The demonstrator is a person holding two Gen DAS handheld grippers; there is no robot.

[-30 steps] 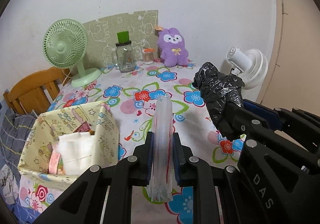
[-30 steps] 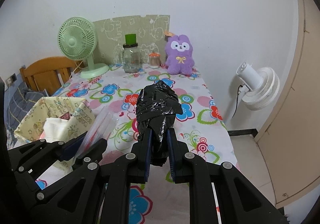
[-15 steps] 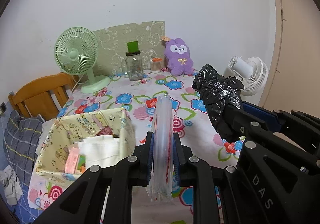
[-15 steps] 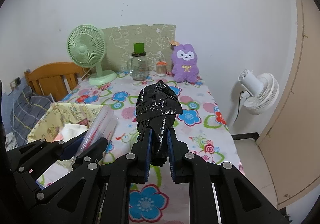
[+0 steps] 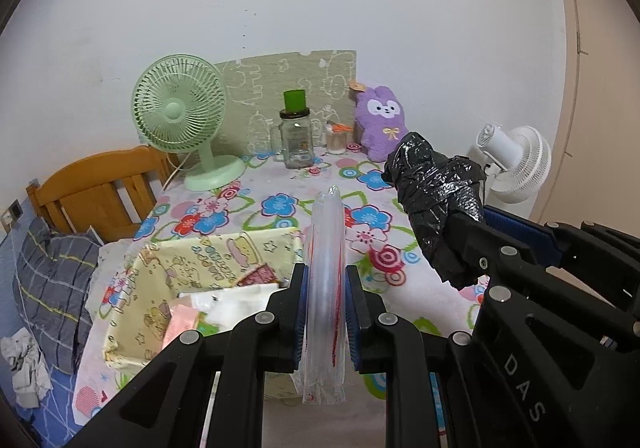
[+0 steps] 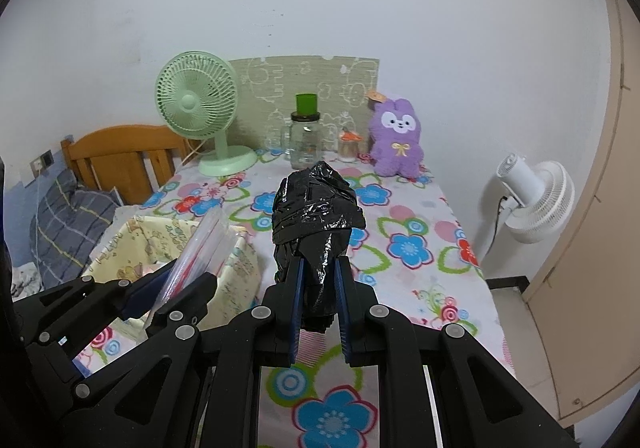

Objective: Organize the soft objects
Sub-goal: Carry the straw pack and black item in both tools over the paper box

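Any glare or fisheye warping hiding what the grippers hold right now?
Left wrist view: the clear plastic bag is sharp, mild sheen only. Right wrist view: specular glints on the black plastic bundle, shape still readable. Both views bend the wall edges strongly; dark vignette in the corners.

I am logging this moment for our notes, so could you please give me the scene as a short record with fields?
left tongs: shut on clear bag, held upright
right tongs: shut on black bag, a wrapped bundle
yellow box: open, on the table's left edge, holding white and pink packets
table: flowered cloth
back of table: green fan, jar, purple plush toy
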